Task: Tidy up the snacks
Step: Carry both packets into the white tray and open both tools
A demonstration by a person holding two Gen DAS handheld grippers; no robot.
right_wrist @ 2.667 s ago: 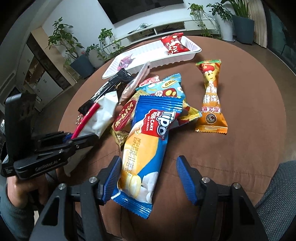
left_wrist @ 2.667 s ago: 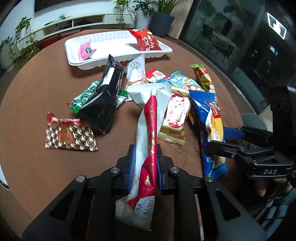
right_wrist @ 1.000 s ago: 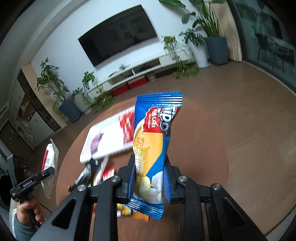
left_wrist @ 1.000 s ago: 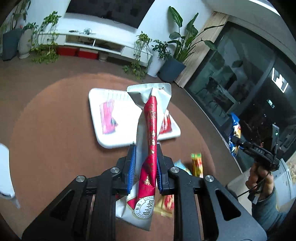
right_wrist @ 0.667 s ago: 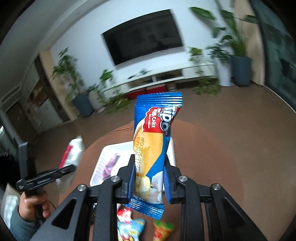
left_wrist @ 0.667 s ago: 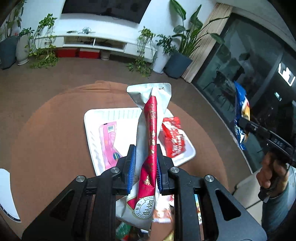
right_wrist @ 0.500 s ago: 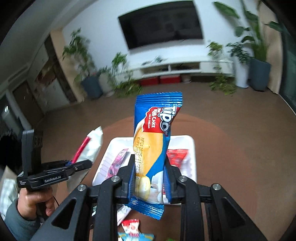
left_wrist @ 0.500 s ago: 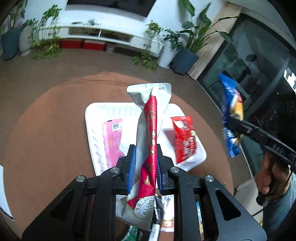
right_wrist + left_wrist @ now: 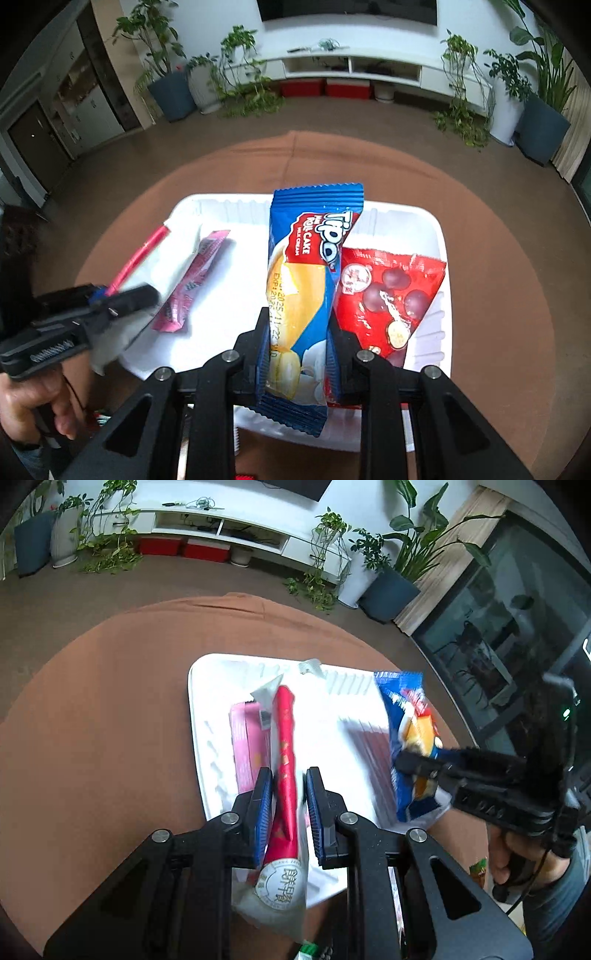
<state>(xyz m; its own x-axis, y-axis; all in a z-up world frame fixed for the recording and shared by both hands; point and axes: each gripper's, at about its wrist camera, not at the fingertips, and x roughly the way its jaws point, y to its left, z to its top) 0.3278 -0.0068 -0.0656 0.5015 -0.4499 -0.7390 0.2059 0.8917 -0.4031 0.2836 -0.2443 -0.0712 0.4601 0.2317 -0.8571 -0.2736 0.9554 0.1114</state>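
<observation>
I'm at the drop-off: my left gripper (image 9: 287,794) clamps the red-and-white packet (image 9: 286,760) and my right gripper (image 9: 297,354) the blue roll cake (image 9: 306,291), both over the white tray (image 9: 436,236) (probably not touching yet). Next: lower, release into bare spots.

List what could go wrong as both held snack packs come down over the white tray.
1. The blue cake pack in the right gripper hangs partly over the red candy bag; dropped here, it may land on top of it rather than beside it.
2. The white-and-red pack in the left gripper sits beside the pink packet and could cover it.
3. Both grippers crowd the tray and might collide.
</observation>
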